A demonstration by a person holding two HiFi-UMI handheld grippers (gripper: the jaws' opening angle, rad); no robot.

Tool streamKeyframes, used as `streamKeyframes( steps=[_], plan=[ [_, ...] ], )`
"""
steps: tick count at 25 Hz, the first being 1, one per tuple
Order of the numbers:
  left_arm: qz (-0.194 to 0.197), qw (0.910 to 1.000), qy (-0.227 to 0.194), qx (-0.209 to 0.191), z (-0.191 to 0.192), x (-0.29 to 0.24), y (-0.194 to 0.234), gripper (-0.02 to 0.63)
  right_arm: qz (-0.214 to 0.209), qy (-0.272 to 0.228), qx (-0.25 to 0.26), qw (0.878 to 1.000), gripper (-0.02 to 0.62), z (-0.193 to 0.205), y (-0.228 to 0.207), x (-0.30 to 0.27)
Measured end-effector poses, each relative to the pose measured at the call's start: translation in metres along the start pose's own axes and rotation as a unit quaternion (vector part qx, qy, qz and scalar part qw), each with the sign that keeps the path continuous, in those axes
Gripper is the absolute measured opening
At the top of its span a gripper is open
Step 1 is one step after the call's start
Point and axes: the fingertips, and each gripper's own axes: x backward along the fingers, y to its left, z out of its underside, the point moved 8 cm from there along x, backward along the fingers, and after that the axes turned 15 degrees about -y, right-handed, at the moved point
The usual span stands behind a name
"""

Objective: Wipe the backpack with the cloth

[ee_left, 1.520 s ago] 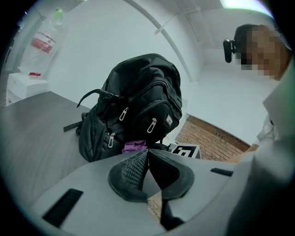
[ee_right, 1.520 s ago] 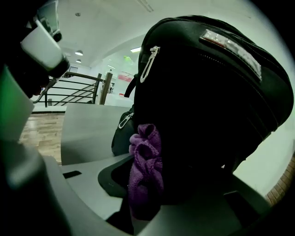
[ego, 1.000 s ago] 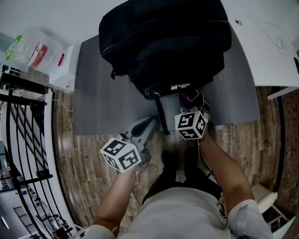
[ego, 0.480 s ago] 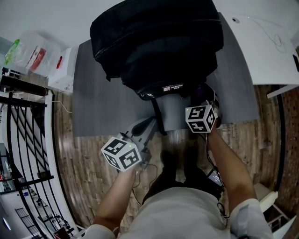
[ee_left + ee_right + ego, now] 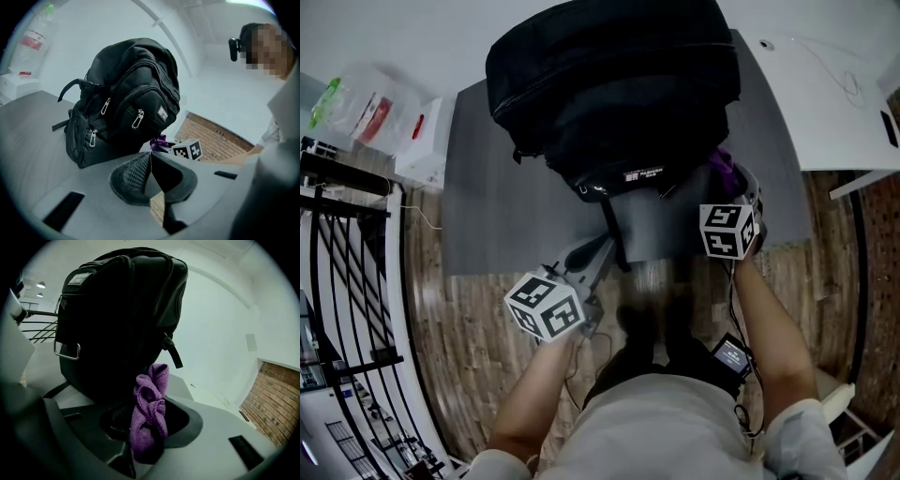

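**A:** Where's the cloth point(image 5: 151, 399)?

**B:** It's bunched in the right gripper point(image 5: 145, 432), whose jaws are clamped on it. That's at the backpack's point(image 5: 614, 89) near lower corner, on the right side (touching the fabric or just shy of it, hard to say).

**A:** And the left gripper point(image 5: 150, 176)?

**B:** Jaws together on nothing, low in front of the backpack.

**A:** How to wipe well?

**B:** I'd press the wad flat against the backpack's side and make long, overlapping strokes, gripping firmly so the cloth doesn't drag out. The backpack stands upright on the table point(image 5: 506, 206) and may slide, so I'd brace its front with the left gripper (mind the zips).
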Motion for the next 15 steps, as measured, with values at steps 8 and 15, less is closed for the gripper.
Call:
streamKeyframes(
  steps=[8,15],
  plan=[
    [0.011,0.9999,0.002,0.004,-0.001,0.024,0.015,0.005,-0.030,0.026,0.002,0.999,0.130,0.008,0.048,0.031],
    [0.020,0.9998,0.000,0.005,-0.005,0.058,0.035,0.005,-0.089,0.022,0.005,0.996,0.130,-0.008,0.126,0.048]
  ],
)
